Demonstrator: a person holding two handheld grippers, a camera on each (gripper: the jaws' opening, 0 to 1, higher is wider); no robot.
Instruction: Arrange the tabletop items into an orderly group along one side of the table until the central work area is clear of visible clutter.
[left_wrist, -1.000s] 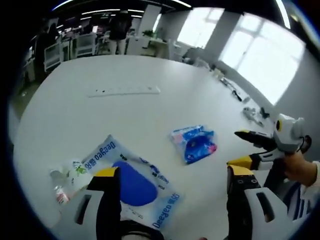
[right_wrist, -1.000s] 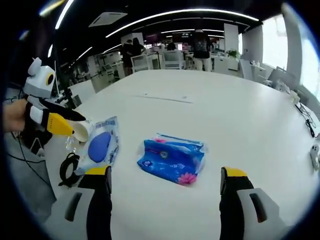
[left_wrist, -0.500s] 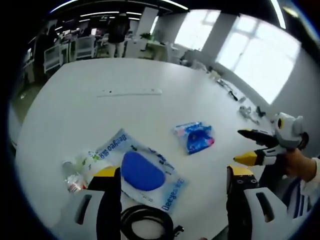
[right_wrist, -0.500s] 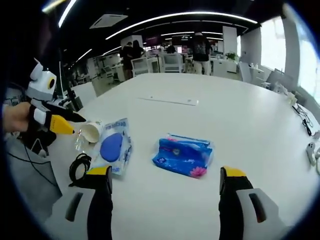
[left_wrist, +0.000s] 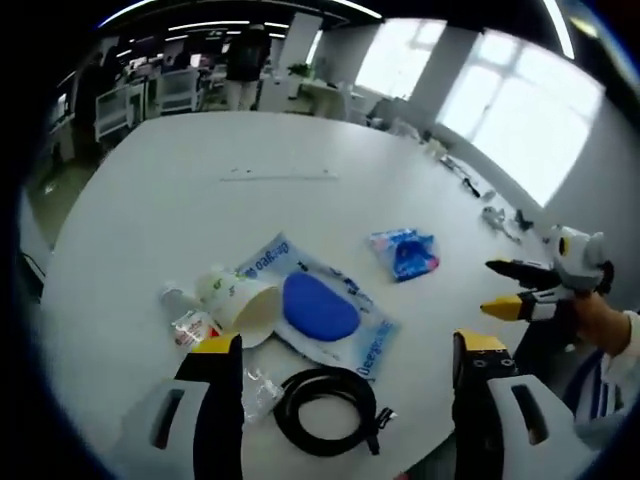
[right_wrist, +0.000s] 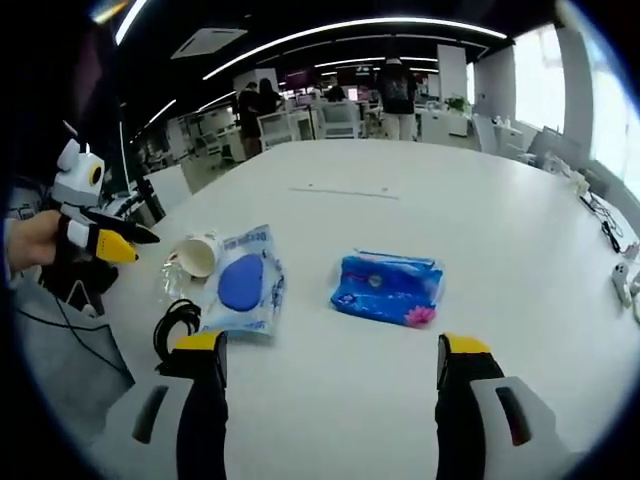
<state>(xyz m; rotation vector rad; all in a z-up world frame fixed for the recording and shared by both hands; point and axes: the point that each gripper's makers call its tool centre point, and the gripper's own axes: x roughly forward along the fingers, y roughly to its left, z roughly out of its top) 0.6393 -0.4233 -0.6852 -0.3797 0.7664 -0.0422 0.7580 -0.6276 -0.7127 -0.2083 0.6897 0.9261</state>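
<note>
Clutter lies along our near-left table (right_wrist: 480, 250) edge: a cable (right_wrist: 172, 325), then a cup (right_wrist: 200, 254) on its side touching a pouch (right_wrist: 245, 288), and a blue pack (right_wrist: 388, 288) apart toward the middle. We hold our left gripper (left_wrist: 340, 365) and right gripper (right_wrist: 325, 365) wide, both empty.

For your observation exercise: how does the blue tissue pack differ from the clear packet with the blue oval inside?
The tissue pack is opaque blue all over, with a pink flower; the clear packet shows a blue oval through see-through film with printed edges. The tissue pack looks puffy, the clear packet nearly flat. The tissue pack lies alone; the clear packet lies among a paper cup and a coiled black cable. Both lie on the white table.
</note>
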